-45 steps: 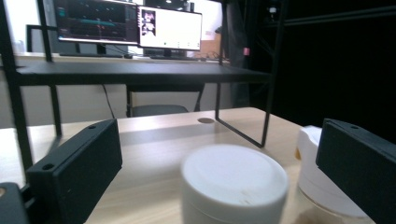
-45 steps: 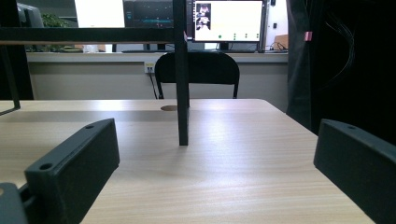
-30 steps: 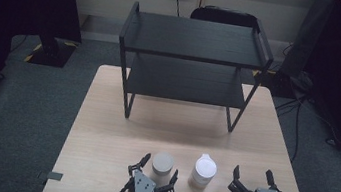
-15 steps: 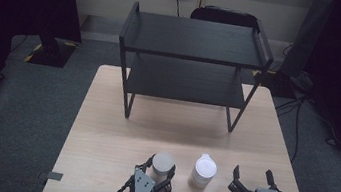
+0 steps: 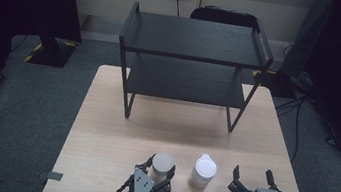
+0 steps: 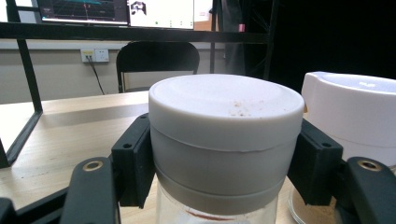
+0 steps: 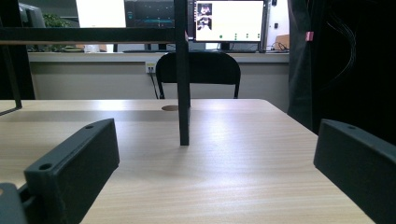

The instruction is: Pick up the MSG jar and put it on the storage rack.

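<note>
The left gripper point(image 5: 162, 171) has just been closing and now pinches the grey-lidded jar point(image 5: 163, 162) by its lid, near the table's point(image 5: 103, 132) near edge. The jar stands upright, its axis vertical (the base is hidden). The right gripper point(image 5: 250, 179) rests spread and empty; the white-lidded jar point(image 5: 204, 170) stands just left of it. The 2-tier shelf point(image 5: 194, 54) lies far beyond.

Grey carpet point(image 5: 30, 106), black chair point(image 5: 225, 16), perhaps.

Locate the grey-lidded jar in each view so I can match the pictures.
High view: grey-lidded jar near the table's front edge, gripped by the left claw.
Left gripper view: centre foreground, pads on its lid.
Right gripper view: not in it.
Shared landmark: black shelf rack.
</note>
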### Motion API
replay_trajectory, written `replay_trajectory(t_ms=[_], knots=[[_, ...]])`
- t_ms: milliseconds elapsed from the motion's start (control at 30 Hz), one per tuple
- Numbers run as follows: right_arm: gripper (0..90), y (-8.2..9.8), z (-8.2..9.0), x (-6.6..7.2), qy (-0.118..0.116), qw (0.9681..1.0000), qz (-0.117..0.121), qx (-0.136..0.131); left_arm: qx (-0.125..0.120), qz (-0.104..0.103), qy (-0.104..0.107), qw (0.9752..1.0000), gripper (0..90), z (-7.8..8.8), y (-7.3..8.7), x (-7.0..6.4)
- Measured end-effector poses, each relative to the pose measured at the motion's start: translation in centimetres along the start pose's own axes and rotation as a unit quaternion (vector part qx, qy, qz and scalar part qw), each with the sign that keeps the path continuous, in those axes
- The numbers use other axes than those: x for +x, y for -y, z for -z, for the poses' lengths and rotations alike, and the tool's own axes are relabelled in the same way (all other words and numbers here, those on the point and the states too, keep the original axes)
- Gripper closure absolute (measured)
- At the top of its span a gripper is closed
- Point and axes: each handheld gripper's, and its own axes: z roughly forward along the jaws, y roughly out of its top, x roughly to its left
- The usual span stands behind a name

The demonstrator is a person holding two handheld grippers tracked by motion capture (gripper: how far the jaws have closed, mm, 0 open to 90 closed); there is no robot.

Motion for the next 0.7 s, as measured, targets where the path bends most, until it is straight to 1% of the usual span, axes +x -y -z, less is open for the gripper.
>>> replay_trajectory(t_ms=[33, 167, 300, 400, 600, 700], knots=[[0.0, 0.0, 0.0, 0.0, 0.0, 1.0, 0.0, 0.0, 0.0, -0.004, 0.003, 1.0, 34.2, 0.0, 0.0, 0.1], [0.0, 0.0, 0.0, 0.0, 0.0, 1.0, 0.0, 0.0, 0.007, -0.006, 0.005, 0.9999, 34.2, -0.1, -0.4, 0.1], [0.0, 0.0, 0.0, 0.0, 0.0, 1.0, 0.0, 0.0, 0.013, 0.007, 0.007, 0.9999, 34.2, -0.1, -0.7, 0.3], [0.0, 0.0, 0.0, 0.0, 0.0, 1.0, 0.0, 0.0, 0.013, 0.007, 0.007, 0.9999, 34.2, -0.1, -0.9, 0.3], [0.0, 0.0, 0.0, 0.0, 0.0, 1.0, 0.0, 0.0, 0.008, 0.01, 0.014, 0.9998, 34.2, 0.0, -1.4, 0.8], [0.0, 0.0, 0.0, 0.0, 0.0, 1.0, 0.0, 0.0, 0.004, 0.008, 0.022, 0.9997, 34.2, 0.1, -1.6, 1.4]])
